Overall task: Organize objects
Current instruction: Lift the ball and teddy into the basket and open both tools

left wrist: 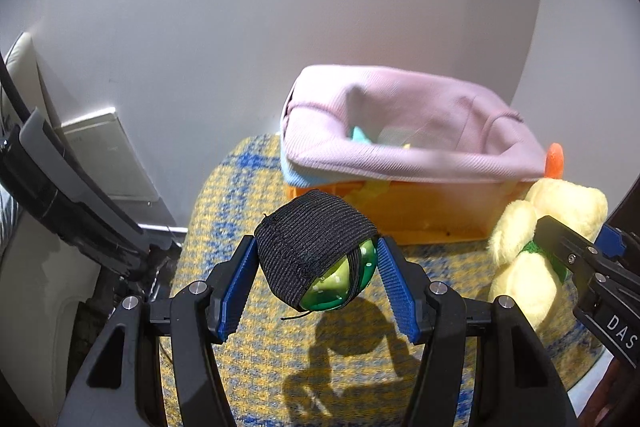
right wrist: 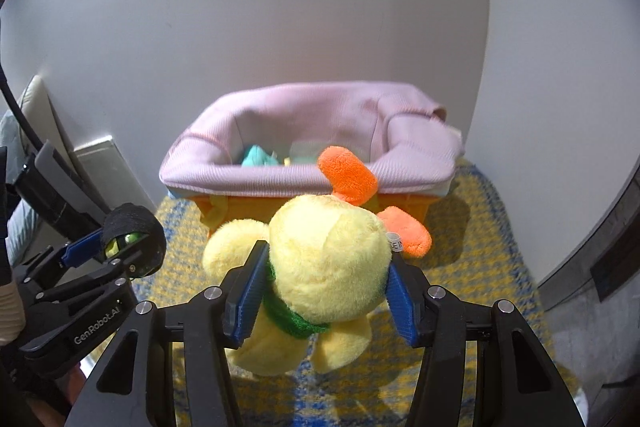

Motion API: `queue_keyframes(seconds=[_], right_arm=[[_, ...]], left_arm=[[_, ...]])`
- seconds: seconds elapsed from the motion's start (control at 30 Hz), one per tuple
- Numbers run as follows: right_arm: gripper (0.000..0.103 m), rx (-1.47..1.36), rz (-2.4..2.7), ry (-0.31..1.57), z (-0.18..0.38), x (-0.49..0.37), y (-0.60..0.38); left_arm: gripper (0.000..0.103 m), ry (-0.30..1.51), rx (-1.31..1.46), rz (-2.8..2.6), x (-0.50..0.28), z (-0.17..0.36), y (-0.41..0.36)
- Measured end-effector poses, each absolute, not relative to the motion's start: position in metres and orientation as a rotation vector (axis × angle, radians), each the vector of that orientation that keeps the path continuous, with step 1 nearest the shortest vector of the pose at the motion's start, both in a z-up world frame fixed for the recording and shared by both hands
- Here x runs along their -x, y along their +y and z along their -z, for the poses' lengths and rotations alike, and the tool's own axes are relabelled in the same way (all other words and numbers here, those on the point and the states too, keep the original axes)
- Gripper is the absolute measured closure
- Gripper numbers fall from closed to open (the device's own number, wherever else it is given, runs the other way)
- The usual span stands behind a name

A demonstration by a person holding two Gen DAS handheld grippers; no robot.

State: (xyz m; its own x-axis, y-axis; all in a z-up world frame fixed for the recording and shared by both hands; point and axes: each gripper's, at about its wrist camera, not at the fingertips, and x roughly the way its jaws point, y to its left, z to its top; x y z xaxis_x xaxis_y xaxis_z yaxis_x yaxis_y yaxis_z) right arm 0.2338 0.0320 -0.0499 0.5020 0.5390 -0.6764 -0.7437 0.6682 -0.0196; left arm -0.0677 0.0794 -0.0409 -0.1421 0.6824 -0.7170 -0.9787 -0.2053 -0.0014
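My left gripper [left wrist: 316, 267] is shut on a green ball wrapped in a black elastic band [left wrist: 316, 247], held in the air above a yellow and blue rug [left wrist: 224, 195]. My right gripper [right wrist: 322, 287] is shut on a yellow plush duck [right wrist: 328, 259] with orange feet and a green collar, also lifted off the rug. The duck [left wrist: 544, 239] and the right gripper [left wrist: 576, 259] show at the right edge of the left wrist view. Behind both stands an orange basket with a pink fabric liner [left wrist: 400, 151] [right wrist: 280, 175], holding pale teal and yellow items. The left gripper [right wrist: 108, 247] with its ball appears at the left of the right wrist view.
The basket sits against a white wall [left wrist: 280, 7]. A beige cushioned seat and a flat white panel [left wrist: 100, 151] lean at the left, beside dark equipment [left wrist: 60, 203]. Grey floor [right wrist: 592, 327] lies to the right of the rug.
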Motion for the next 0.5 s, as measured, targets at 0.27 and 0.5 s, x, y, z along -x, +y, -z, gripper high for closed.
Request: queue_keyframes(seconds=[0.27, 0.5], right_arm=[[0.049, 0.309, -0.794, 0.633, 0.018, -0.239, 0.028], [0.049, 0.297, -0.8, 0.595, -0.005, -0.247, 0.032]], left_arm=[[0.043, 0.544, 0.659, -1.66, 0.06, 0.01, 0.088], [0.043, 0.527, 0.631, -1.654, 0.058, -0.01, 0.101]])
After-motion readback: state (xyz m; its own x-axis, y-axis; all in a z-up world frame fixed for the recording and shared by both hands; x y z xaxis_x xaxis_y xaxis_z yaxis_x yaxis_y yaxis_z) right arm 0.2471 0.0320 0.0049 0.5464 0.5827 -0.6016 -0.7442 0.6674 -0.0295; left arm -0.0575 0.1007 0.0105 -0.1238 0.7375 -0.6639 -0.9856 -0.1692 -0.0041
